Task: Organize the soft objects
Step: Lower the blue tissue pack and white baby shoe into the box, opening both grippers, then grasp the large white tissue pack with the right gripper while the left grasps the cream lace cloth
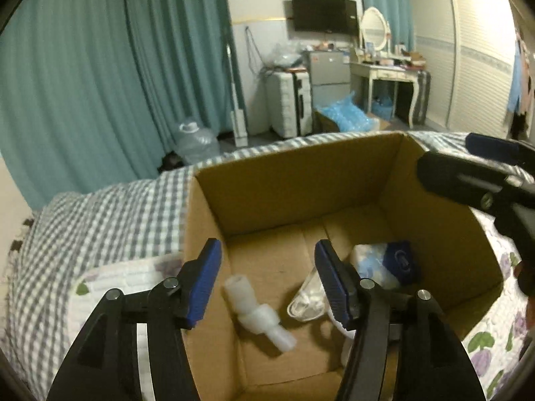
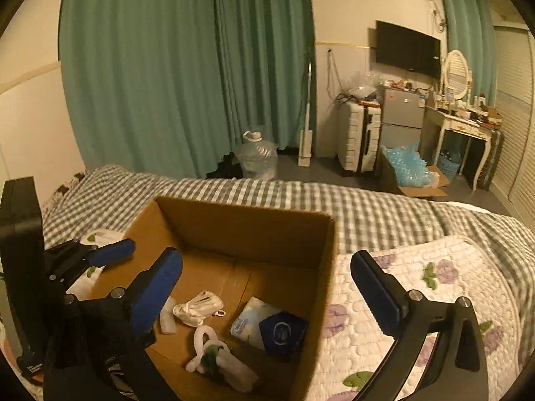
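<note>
An open cardboard box (image 1: 294, 180) (image 2: 247, 230) stands on the bed. Inside lie a white rolled soft piece (image 1: 259, 314) (image 2: 167, 317), a clear bag of white cloth (image 1: 306, 300) (image 2: 199, 307), a blue and white packet (image 1: 384, 264) (image 2: 267, 325) and a white plush with a green tuft (image 2: 214, 357). My left gripper (image 1: 267, 284) (image 2: 100, 254) is open and empty above the box's near left part. My right gripper (image 2: 267, 294) (image 1: 481, 160) is open and empty, straddling the box's right wall.
The bed has a grey checked cover (image 2: 384, 214) and a quilted floral mat (image 2: 418, 294). Beyond the bed are teal curtains (image 2: 187, 67), a water jug (image 2: 257, 157), a suitcase (image 2: 357, 140), a small fridge (image 2: 401, 113) and a dressing table (image 2: 464, 123).
</note>
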